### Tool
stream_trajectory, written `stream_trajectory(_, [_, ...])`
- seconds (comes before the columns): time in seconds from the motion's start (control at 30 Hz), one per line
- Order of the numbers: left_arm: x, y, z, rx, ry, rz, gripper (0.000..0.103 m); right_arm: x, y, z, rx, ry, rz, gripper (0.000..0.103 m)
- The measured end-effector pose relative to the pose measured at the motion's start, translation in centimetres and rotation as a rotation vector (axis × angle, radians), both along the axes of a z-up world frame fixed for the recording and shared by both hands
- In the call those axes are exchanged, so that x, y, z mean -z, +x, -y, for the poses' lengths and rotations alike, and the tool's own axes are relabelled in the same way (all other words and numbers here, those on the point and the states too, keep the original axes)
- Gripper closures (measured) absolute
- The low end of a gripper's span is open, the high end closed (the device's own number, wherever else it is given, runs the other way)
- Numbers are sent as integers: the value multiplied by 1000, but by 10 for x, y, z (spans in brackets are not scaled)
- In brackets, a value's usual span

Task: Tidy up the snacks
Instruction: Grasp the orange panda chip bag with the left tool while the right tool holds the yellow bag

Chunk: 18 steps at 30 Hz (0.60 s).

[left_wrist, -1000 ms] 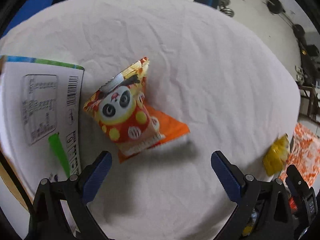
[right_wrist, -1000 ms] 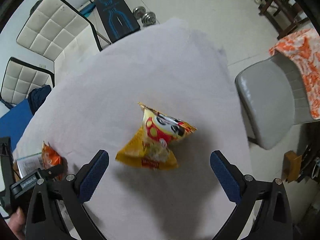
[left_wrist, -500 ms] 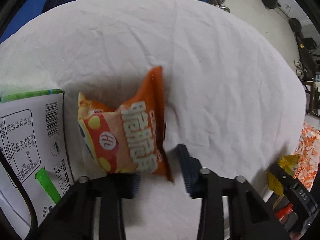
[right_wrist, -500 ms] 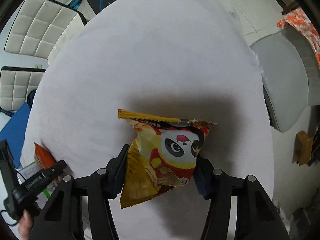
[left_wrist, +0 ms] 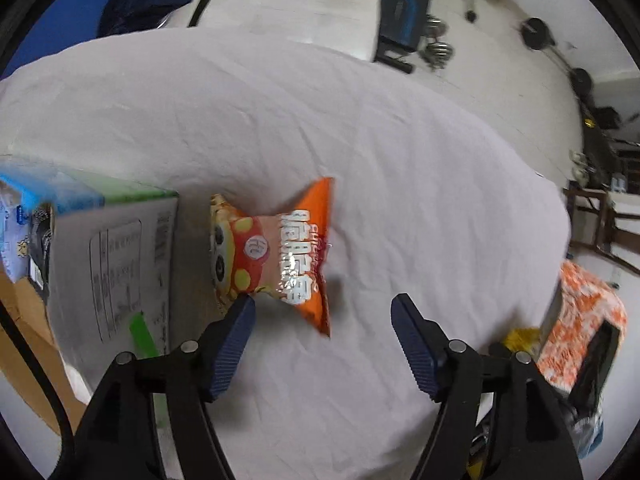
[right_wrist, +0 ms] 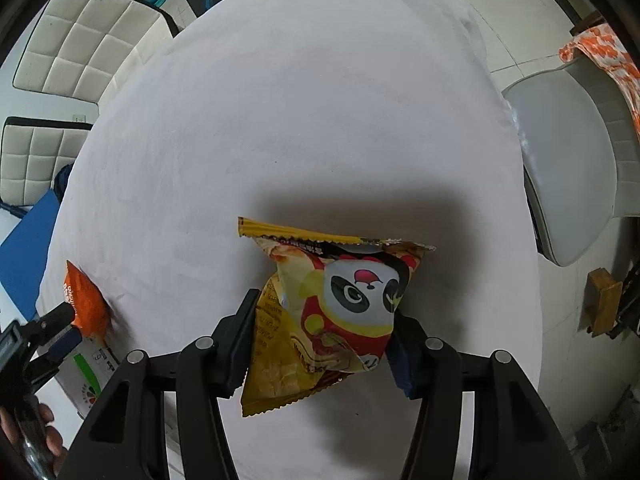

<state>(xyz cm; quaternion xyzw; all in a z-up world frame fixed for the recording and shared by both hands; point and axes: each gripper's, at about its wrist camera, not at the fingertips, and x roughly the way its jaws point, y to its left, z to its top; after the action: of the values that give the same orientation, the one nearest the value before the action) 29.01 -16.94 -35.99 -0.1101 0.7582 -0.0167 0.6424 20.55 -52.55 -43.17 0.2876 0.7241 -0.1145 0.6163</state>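
On a white-draped bench (left_wrist: 400,168), the left claw (left_wrist: 322,308) stands spread wide with nothing between its ribbed blue pads, while the right claw (right_wrist: 320,332) is clamped across the lower half of a yellow panda snack bag (right_wrist: 332,312), pinching it from both sides.

The relation that matters lies on the left: the orange snack bag (left_wrist: 280,256) rests on the cloth just ahead of that claw and off toward its left finger, whose tip meets or overlaps the bag's near edge. The bag's long axis runs roughly away from the claw, its crimped seams at the left and right ends, so the open fingers would have to shift left to straddle it. Just beside the bag, on its left, stands a cardboard box (left_wrist: 116,264) with a printed label panel, plausibly the place where the snacks are being gathered. The left claw is plainly the nearer one to both; the right-wrist view shows the orange bag far off at its left edge.

Both bags are glossy, crinkled foil pillows puffed with air, with serrated ends; they are likely to slide or buckle under a pinch. The cloth is soft and lightly creased, the box stiff and flat-sided.
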Motion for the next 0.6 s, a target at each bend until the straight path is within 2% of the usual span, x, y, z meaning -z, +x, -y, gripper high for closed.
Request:
stream_trajectory(0.23, [37, 16, 5, -70, 77, -120, 34, -4, 2, -5, -3, -5, 6, 43])
stream_trajectory(0.3, [42, 18, -5, -105, 107, -122, 34, -2, 6, -11, -3, -10, 7, 43])
stream_trajectory(0.47, [37, 25, -11, -99, 159, -55, 34, -3, -1, -8, -13, -20, 9, 44])
stream_trajectory(0.53, [36, 23, -12, -112, 168, -29, 44, -4, -2, -10, -23, -27, 13, 44])
stream_trajectory(0.57, [33, 22, -11, -119, 169, -20, 58, -5, -2, -12, -29, -31, 15, 44])
stream_trajectory(0.6, [33, 22, -12, -127, 167, -12, 67, -5, -1, -13, -34, -33, 18, 44])
